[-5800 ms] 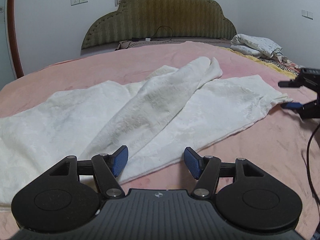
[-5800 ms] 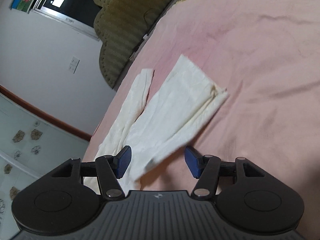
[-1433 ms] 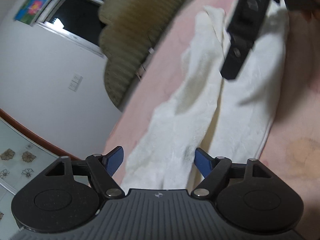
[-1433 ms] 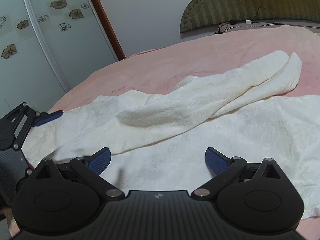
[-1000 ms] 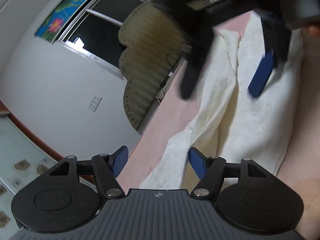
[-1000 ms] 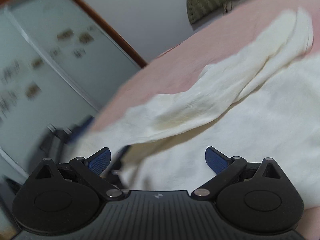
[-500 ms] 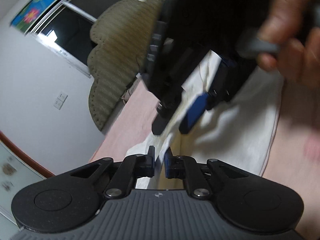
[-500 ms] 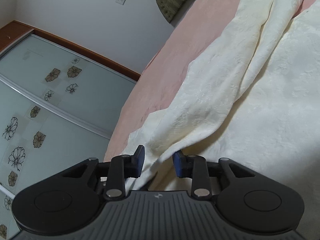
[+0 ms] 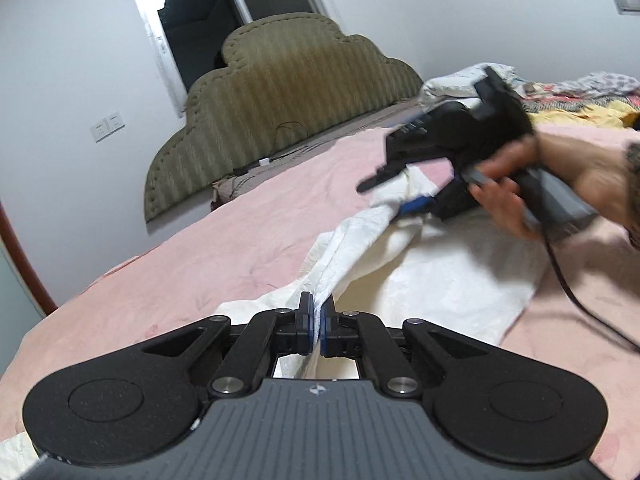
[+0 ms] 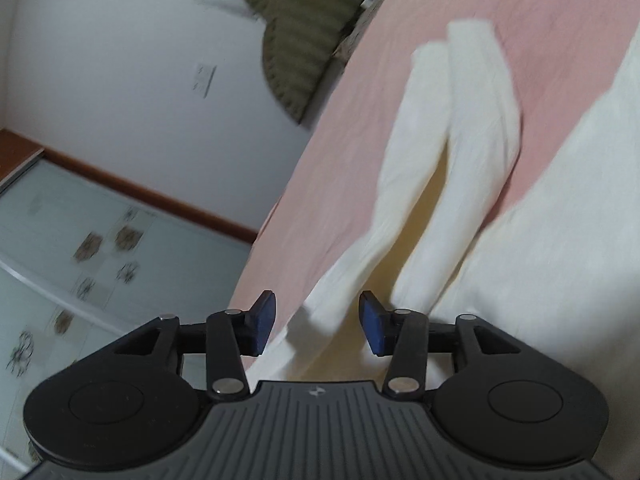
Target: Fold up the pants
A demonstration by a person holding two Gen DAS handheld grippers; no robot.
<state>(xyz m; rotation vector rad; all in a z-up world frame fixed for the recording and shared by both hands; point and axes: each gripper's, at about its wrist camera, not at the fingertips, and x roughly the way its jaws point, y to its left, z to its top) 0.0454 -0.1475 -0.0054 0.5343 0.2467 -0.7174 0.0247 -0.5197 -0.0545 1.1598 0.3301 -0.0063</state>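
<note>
Cream-white pants (image 9: pixel 452 276) lie spread across a pink bed (image 9: pixel 224 248). Seen from the left wrist camera, the left gripper (image 9: pixel 316 324) has its blue-padded jaws pressed together on a raised ridge of the pants fabric, which runs taut away from it toward the right gripper (image 9: pixel 400 196). That gripper, held in a person's hand (image 9: pixel 520 196), is blurred there and sits against the bunched fabric farther along the same ridge. In the right wrist camera, the right gripper (image 10: pixel 318 322) has its jaws apart, with a fold of the pants (image 10: pixel 460 152) lying between and beyond them, not pinched. An olive padded headboard (image 9: pixel 276 100) stands at the head of the bed.
</note>
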